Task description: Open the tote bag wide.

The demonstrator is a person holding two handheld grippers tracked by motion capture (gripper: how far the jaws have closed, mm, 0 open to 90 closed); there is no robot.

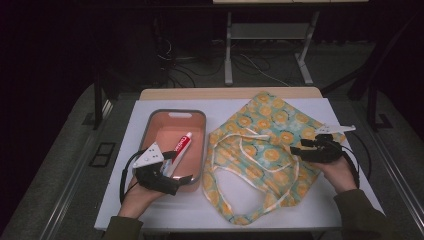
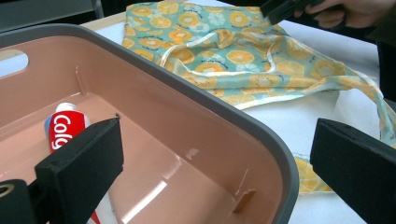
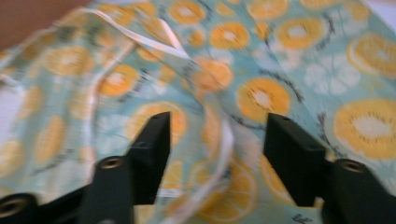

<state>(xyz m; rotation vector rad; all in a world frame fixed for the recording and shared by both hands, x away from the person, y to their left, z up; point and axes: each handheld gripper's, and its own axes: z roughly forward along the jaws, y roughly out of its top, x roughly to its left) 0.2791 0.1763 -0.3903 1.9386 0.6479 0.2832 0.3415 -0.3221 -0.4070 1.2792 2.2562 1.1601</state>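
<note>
Two forearms in dark olive sleeves come in from the near edge of the table in the high view, each hand carrying a black gripper. The left gripper (image 1: 172,172) sits at the near right corner of a pink basin (image 1: 147,131) with a grey rim; in the left gripper view its jaws stand wide apart, released, one inside the basin and the other outside over the rim (image 2: 261,135), gripping nothing. A red and white toothpaste tube (image 1: 182,144) lies on the basin floor, slanting from the near middle toward the far right.

Just right of the basin, a teal cloth bag (image 1: 265,145) printed with orange slices lies spread and rumpled, its pale straps (image 1: 235,172) looping toward the near edge. The right gripper (image 1: 302,147) hovers over the bag's right part; in the right gripper view, which is blurred, its jaws are parted with a fold of the fabric (image 3: 219,140) between them, not clenched on it.

Everything rests on a white sheet (image 1: 170,207) covering the table, whose pale wood edge (image 1: 230,93) shows along the far side. Beyond, the room is dark, with grey carpet (image 1: 60,165), loose cables (image 1: 250,65) on the floor and the white legs of another table (image 1: 228,50).
</note>
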